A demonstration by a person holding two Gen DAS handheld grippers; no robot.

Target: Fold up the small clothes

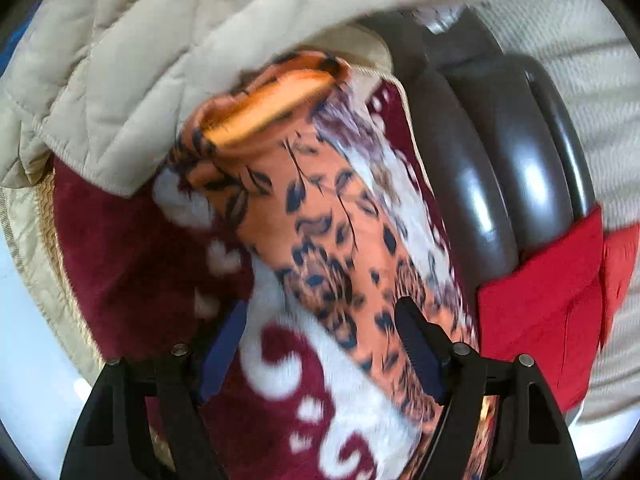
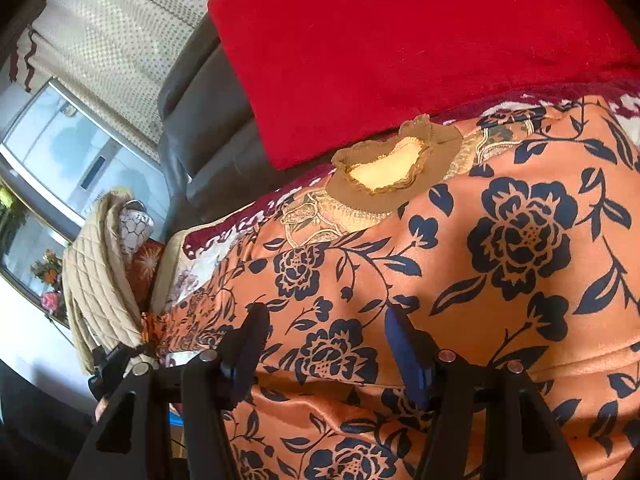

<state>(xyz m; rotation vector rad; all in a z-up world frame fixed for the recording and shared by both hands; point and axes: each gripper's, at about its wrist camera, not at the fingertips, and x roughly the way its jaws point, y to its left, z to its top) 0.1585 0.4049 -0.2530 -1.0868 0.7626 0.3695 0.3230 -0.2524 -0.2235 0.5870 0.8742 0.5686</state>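
An orange garment with dark navy flowers [image 2: 460,248] lies spread on a maroon and white blanket [image 2: 224,236]. Its brown frilled neck opening [image 2: 388,164] lies near the far edge. My right gripper [image 2: 324,340] is open just above the cloth, holding nothing. In the left wrist view a long sleeve of the same garment [image 1: 320,224] stretches away over the blanket [image 1: 132,248], its cuff [image 1: 268,108] at the far end. My left gripper [image 1: 320,340] is open, the sleeve passing over its right finger [image 1: 420,352]. This view is blurred.
A red folded cloth [image 2: 380,52] lies beyond the garment, against a dark grey sofa arm [image 2: 208,120]; both show in the left view, cloth [image 1: 548,312] and arm [image 1: 500,160]. A beige quilted jacket [image 1: 140,60] is heaped at the blanket's far end.
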